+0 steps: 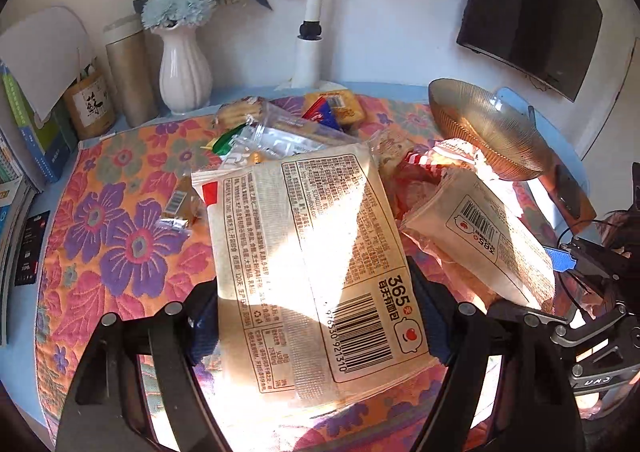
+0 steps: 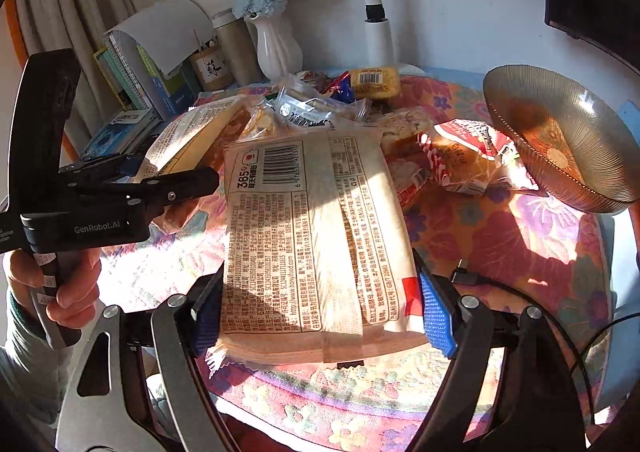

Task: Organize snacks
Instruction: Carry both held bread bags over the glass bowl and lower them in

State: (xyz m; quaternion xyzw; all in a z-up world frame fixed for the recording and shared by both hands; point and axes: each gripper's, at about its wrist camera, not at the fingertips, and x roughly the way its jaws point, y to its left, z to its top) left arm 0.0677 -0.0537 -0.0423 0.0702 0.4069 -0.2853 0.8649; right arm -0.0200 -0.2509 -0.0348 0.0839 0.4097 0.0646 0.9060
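Observation:
My left gripper [image 1: 316, 328] is shut on a cream bread packet [image 1: 304, 252] with a barcode, held above the floral cloth. My right gripper [image 2: 320, 316] is shut on a second cream bread packet [image 2: 312, 236] of the same kind. The right packet also shows in the left wrist view [image 1: 480, 228], and the left packet in the right wrist view [image 2: 192, 135]. A pile of other snacks [image 1: 280, 123] lies behind: clear-wrapped biscuits, a yellow packet [image 2: 374, 83] and a red-and-white bag [image 2: 468, 155]. An amber glass bowl [image 2: 560, 139] stands at the right.
A white vase of blue flowers [image 1: 184, 67], a beige tumbler [image 1: 128, 71], books [image 1: 24, 131] and a white lamp post [image 1: 312, 19] line the back and left. A dark monitor [image 1: 532, 7] hangs on the wall. A black cable [image 2: 520, 292] crosses the cloth at right.

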